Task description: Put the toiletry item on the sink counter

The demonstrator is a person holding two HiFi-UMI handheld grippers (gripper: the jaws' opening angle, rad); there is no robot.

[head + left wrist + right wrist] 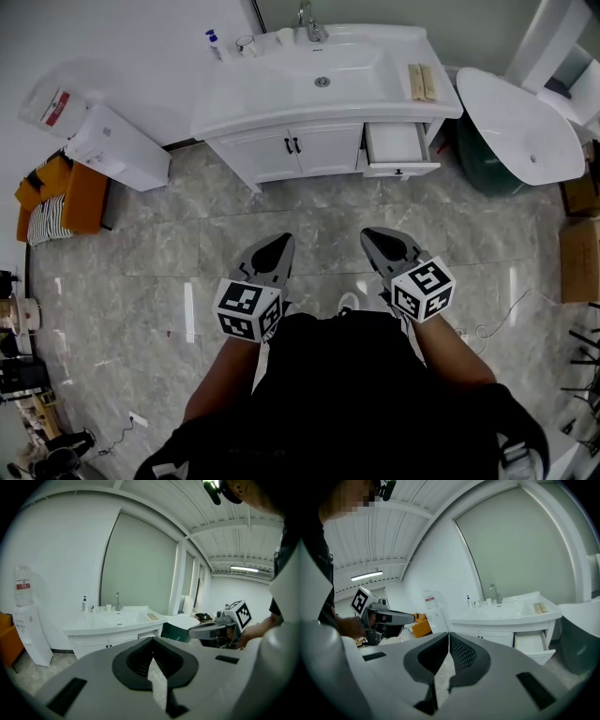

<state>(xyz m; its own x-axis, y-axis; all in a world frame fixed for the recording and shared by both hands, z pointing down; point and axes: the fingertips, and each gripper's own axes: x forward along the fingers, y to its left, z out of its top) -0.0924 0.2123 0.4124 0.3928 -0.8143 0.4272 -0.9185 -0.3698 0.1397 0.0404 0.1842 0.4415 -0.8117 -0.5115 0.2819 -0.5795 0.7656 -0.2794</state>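
Black matte fabric of the person's clothing (347,403) is seen at the bottom edge of the head view. Just ahead, the left gripper (279,242) and right gripper (371,234) are held side by side over the glossy grey marbled floor (178,253). Each has a grey, smooth shell tapering to a point and a cube with black-and-white square markers at the rear.

Left fingers: ribbed dark pads met at the tips, nothing between. Right fingers: likewise pressed together, empty.

A white vanity stands well ahead. Its tabletop (389,67) is glossy, with a front edge bowed outward and a rectangular moulded basin (314,67). A metal faucet (310,21) is noted at the back edge. A small pump bottle (214,43) with a blue cap stands at the back left corner, a round cup (246,43) just beside it. Two flat tan bars (422,82) lie side by side at the right end. Which of these is the toiletry item cannot be told. A white drawer (396,142) is pulled open below the right end.
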